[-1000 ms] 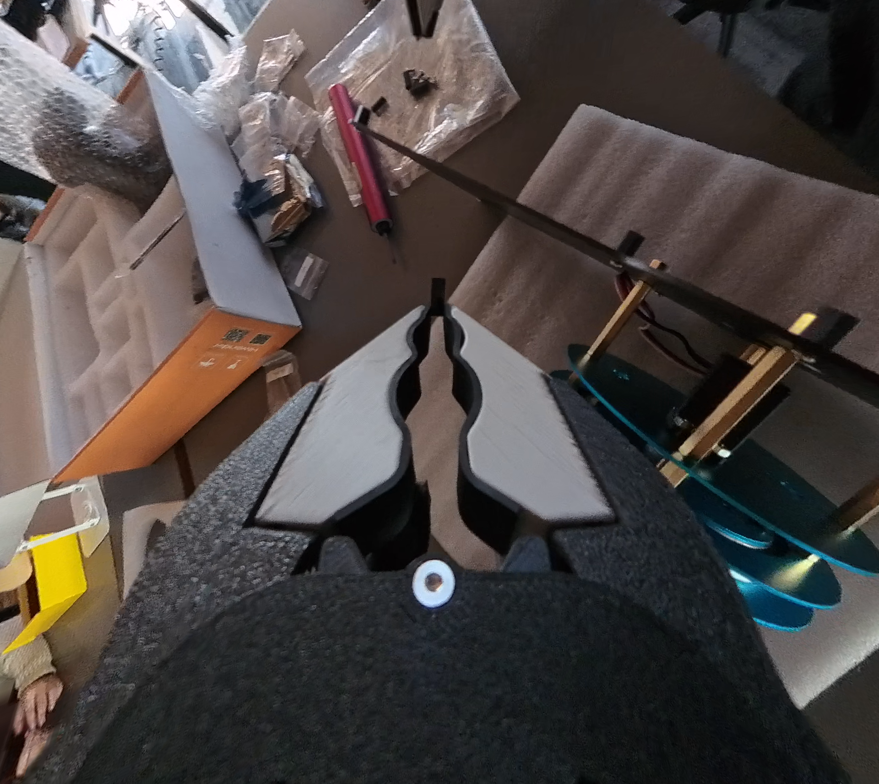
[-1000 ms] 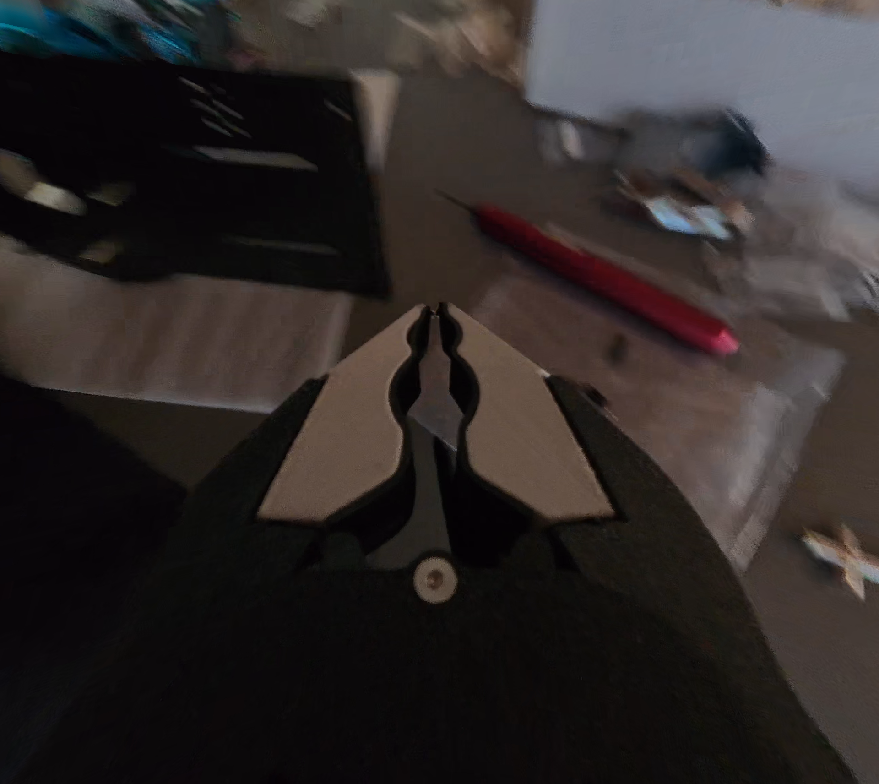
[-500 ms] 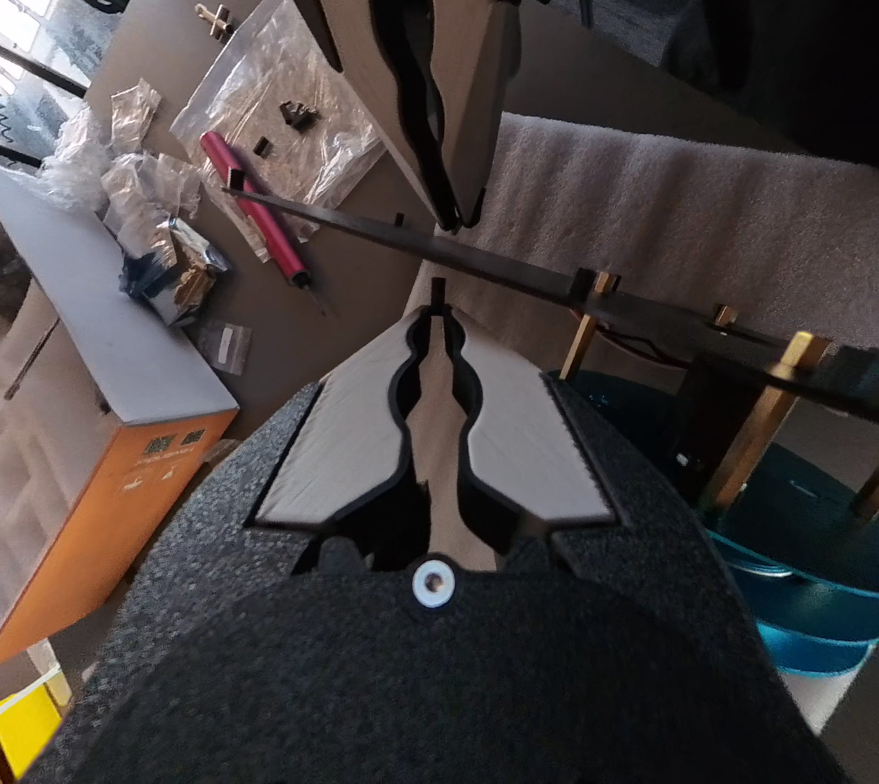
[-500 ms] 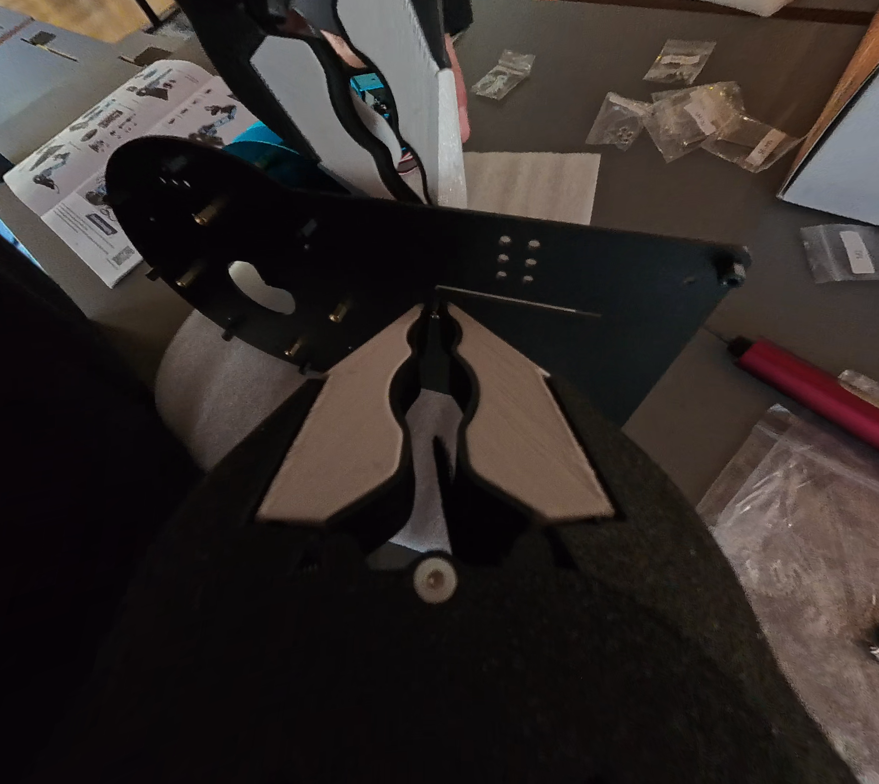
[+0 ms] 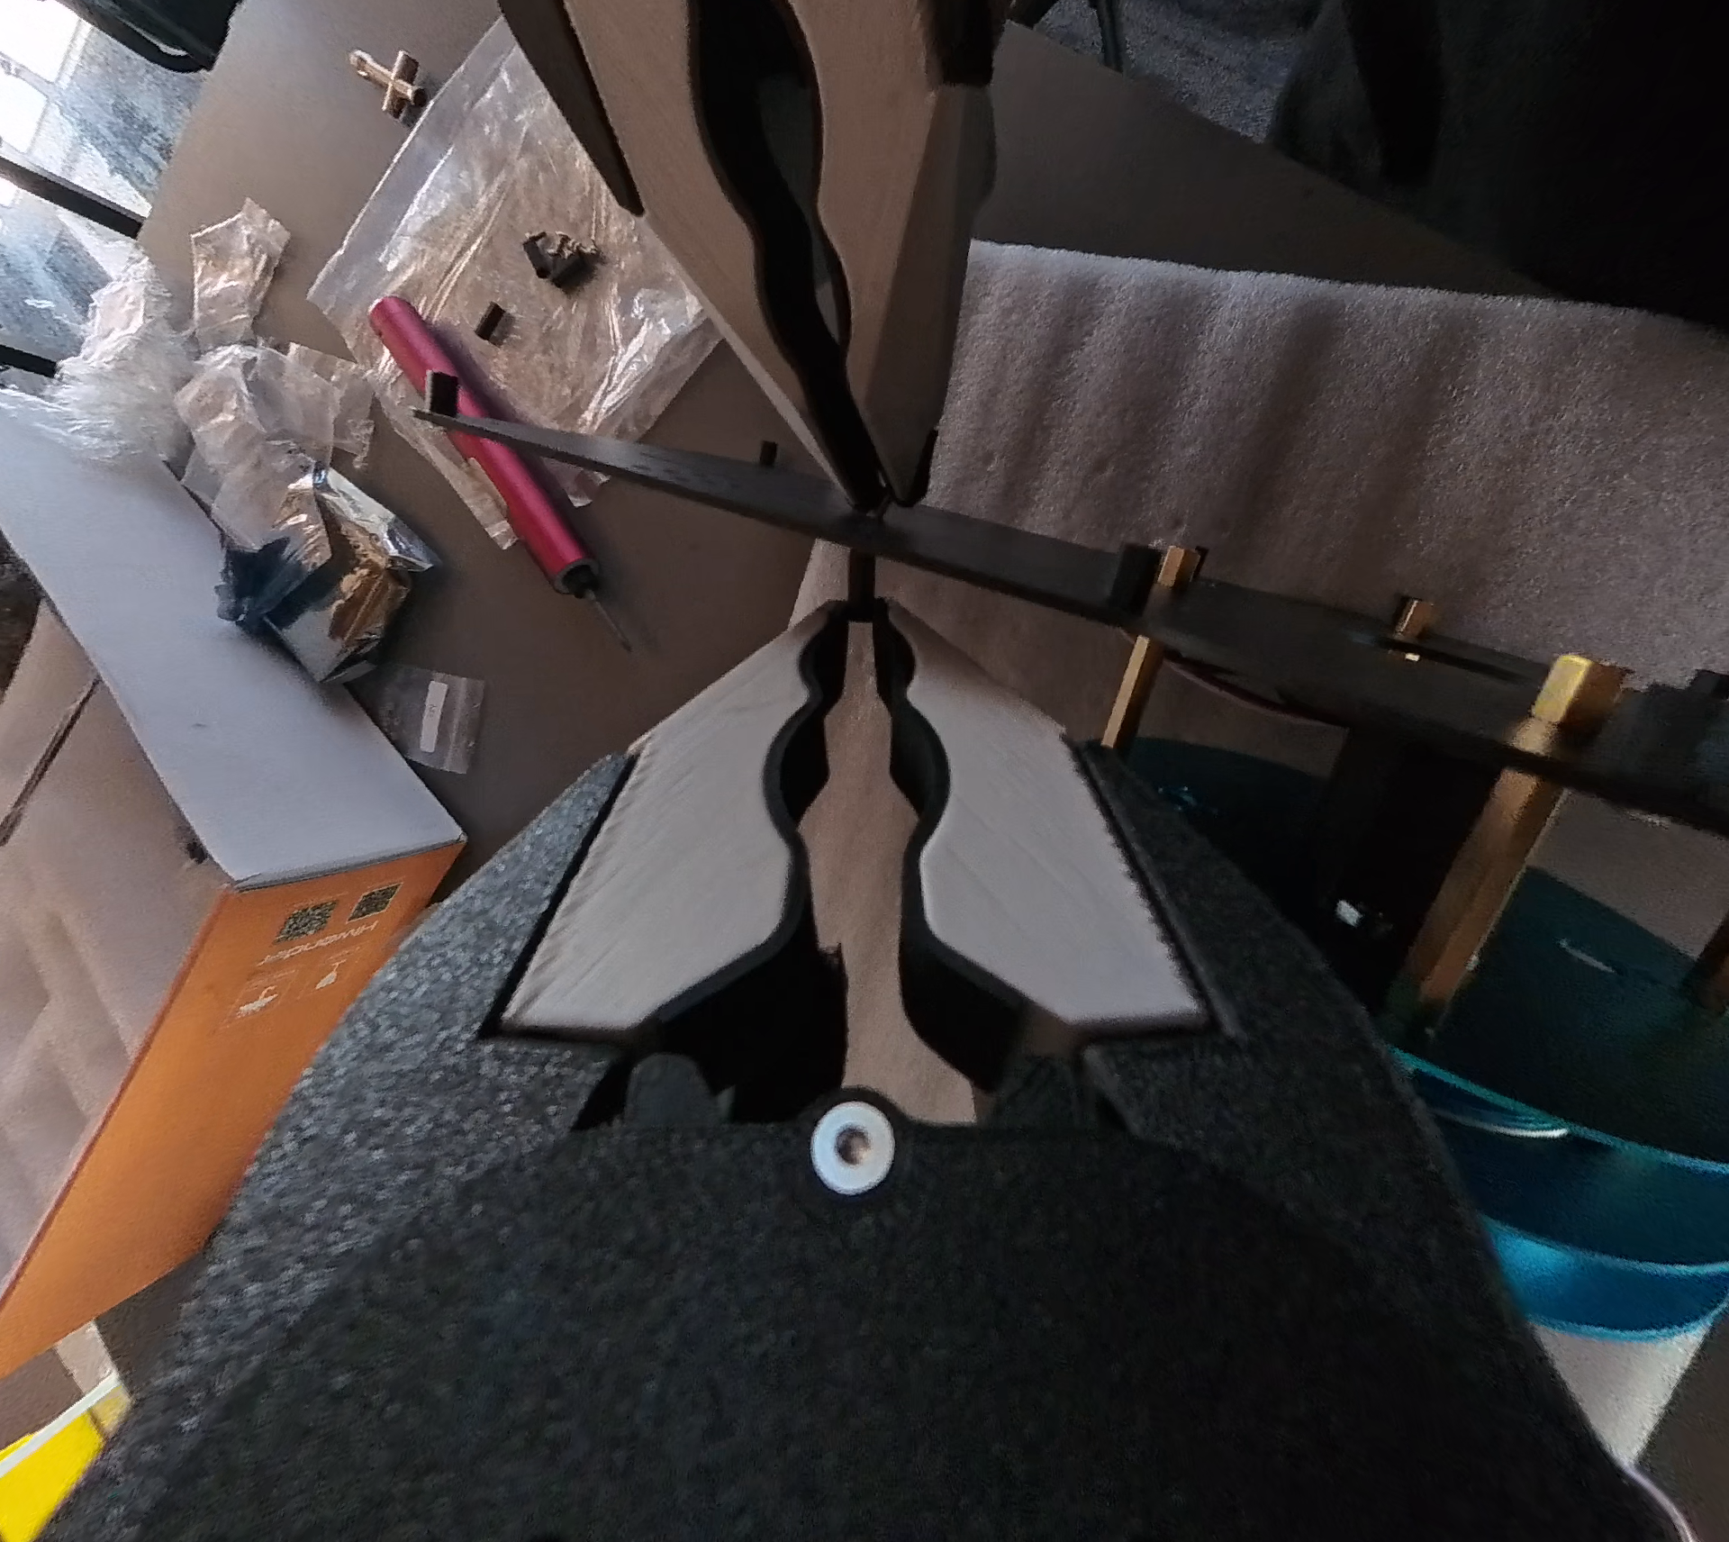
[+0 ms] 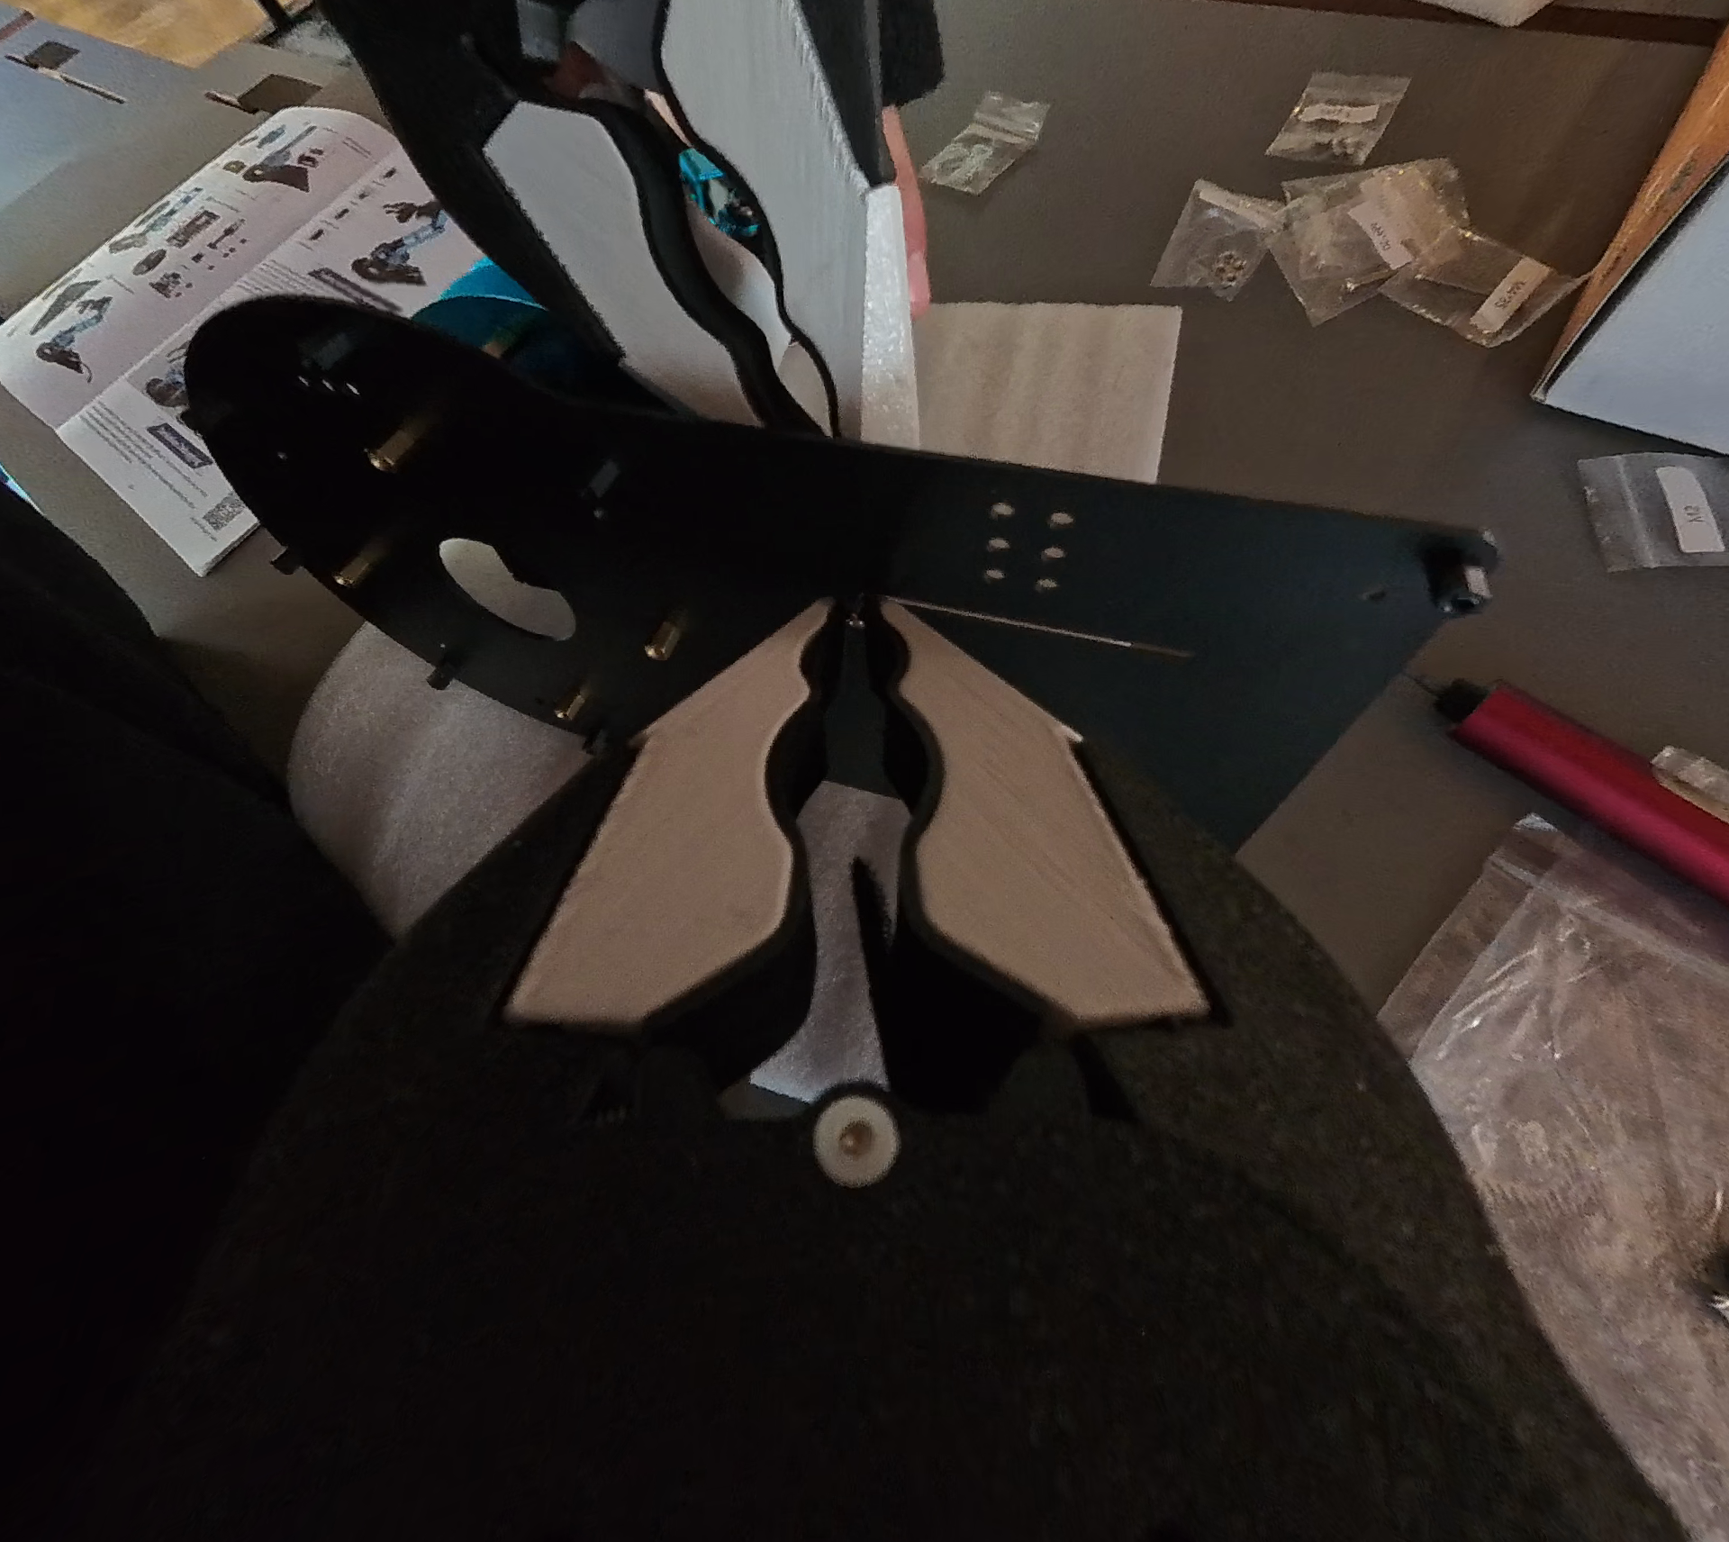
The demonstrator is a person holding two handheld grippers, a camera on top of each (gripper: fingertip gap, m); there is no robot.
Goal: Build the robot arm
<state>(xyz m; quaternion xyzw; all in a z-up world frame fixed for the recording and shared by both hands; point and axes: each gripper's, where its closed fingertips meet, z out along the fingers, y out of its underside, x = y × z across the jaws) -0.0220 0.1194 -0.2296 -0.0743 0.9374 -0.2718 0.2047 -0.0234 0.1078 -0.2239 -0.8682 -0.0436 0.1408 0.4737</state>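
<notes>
There, both grippers were clenched: the left gripper (image 5: pixel 861 608) below the black plate (image 5: pixel 982 552), the right gripper (image 5: pixel 875 500) touching its top, above white foam (image 5: pixel 1310 393).

A: Where did the two views look from?

B: Each sat behind its own gripper, close in. They faced each other across the black plate (image 5: pixel 992 552), the left edge-on, the right (image 6: pixel 1169 608) from above.

We see bright light come in from the window (image 5: pixel 37 93) at the top left. The right view is dim and dark low down. Edges bend and look a bit blurry.
</notes>
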